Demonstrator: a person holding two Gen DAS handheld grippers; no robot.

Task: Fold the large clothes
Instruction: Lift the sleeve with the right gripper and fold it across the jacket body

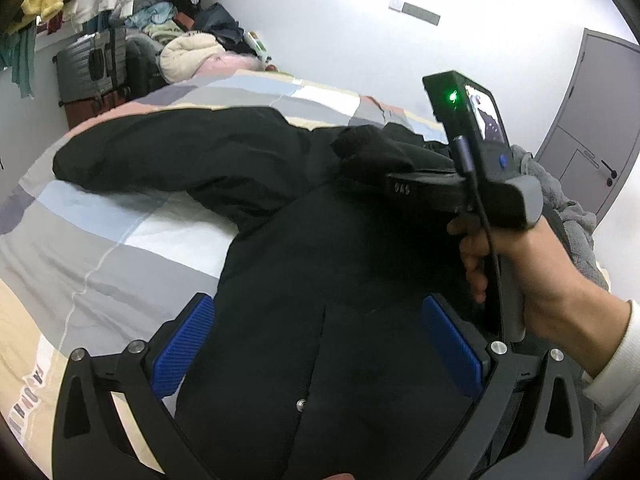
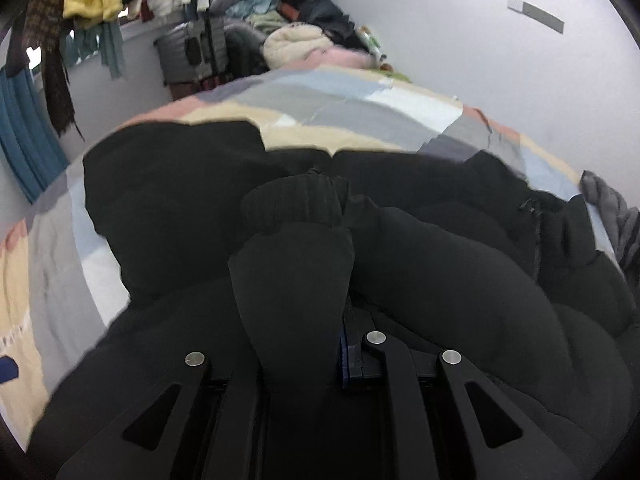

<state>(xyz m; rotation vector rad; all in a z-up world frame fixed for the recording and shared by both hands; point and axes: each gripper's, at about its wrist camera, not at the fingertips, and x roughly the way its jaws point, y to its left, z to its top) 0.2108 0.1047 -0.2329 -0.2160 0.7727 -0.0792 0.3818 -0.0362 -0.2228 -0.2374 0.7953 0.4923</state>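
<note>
Bed [image 1: 100, 248] w/ patchwork quilt: black coat [image 1: 320, 280] was spread; sleeve cuff [image 2: 296, 204] was pinched in right gripper [image 2: 344, 320] jaws; left gripper [image 1: 316, 356] jaws wide, empty. Next, probably: sleeve to be laid across coat body.

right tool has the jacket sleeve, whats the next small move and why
Probably lay the sleeve across the black jacket body and release. The right tool is shut on the sleeve near its ribbed cuff, already above the body, while the left tool hangs open.
</note>
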